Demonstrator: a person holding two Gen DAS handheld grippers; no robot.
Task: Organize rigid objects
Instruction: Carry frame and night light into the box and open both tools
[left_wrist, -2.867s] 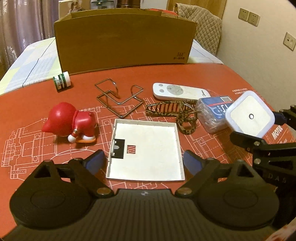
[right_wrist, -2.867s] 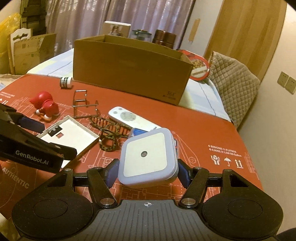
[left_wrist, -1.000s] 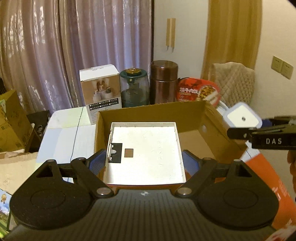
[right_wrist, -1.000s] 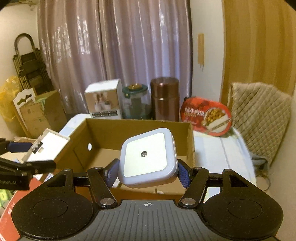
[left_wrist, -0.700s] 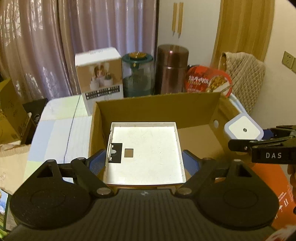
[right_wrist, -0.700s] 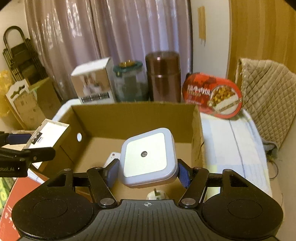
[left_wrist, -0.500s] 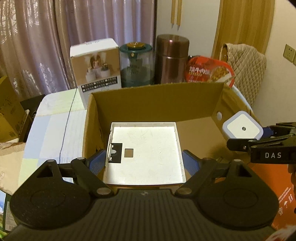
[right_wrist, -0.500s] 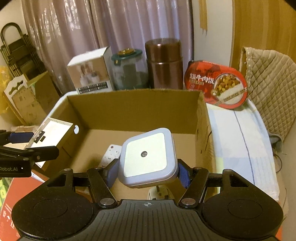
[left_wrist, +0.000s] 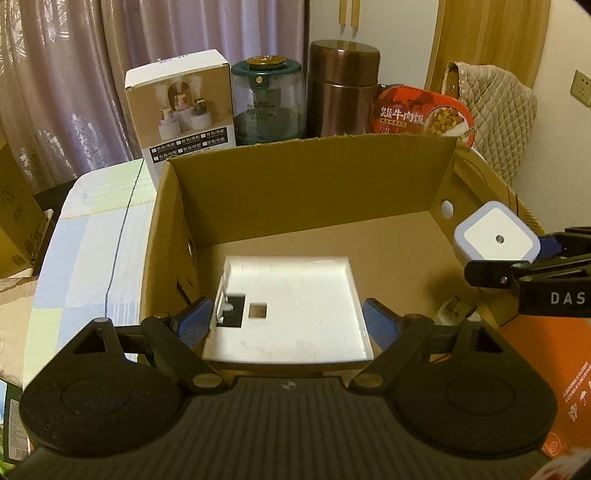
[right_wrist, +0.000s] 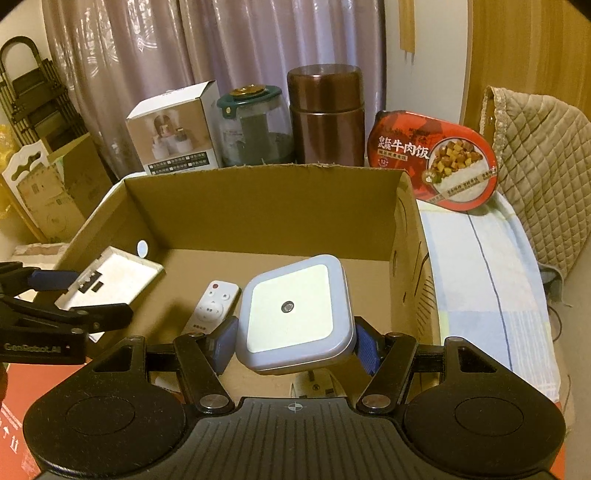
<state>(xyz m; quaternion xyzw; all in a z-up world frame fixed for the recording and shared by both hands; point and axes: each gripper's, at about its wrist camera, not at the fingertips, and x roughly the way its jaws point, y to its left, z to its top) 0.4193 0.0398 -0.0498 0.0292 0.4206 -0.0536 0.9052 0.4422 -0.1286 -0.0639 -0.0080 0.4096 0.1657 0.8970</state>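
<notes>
Lowered into the cardboard box (left_wrist: 303, 192), each hand-held gripper clamps its item between its pads.

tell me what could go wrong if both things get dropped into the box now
The white square plate in the left hand-held gripper may land on the white remote on the cardboard box floor. The night light in the right hand-held gripper hangs over a white plug, so it may strike that.

Red mat (left_wrist: 576, 373) carries the cardboard box (left_wrist: 306, 192).
</notes>
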